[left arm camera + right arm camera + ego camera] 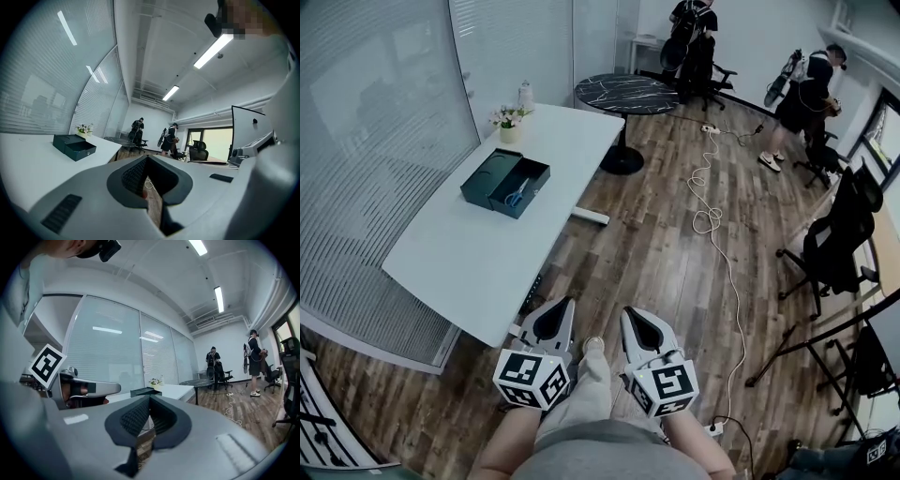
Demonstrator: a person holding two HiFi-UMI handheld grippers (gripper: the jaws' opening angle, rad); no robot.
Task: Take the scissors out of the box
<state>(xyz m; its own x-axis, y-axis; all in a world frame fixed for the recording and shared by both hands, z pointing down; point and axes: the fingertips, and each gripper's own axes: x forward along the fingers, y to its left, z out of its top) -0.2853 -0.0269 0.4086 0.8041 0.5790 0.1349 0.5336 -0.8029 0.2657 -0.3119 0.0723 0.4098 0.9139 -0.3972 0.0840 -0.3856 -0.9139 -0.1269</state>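
On the white table [478,253] a dark box [491,178] lies open. Blue-handled scissors [517,195] lie in its right half. Both grippers are low in the head view, above the wooden floor and well short of the box, just off the table's near corner. My left gripper [555,311] and right gripper [636,317] point toward the table, each shut with nothing between its jaws. The left gripper view shows the box [74,146] far ahead at the left, beyond the closed tips [147,159]. In the right gripper view the box [145,391] peeks over the closed tips [150,400].
A small flower pot [508,122] and a bottle [525,94] stand at the table's far end. Beyond is a round dark table [625,92]. A white cable [710,202] trails across the floor. Office chairs [836,242] stand at the right. Two people [802,94] are at the back. Blinds line the left wall.
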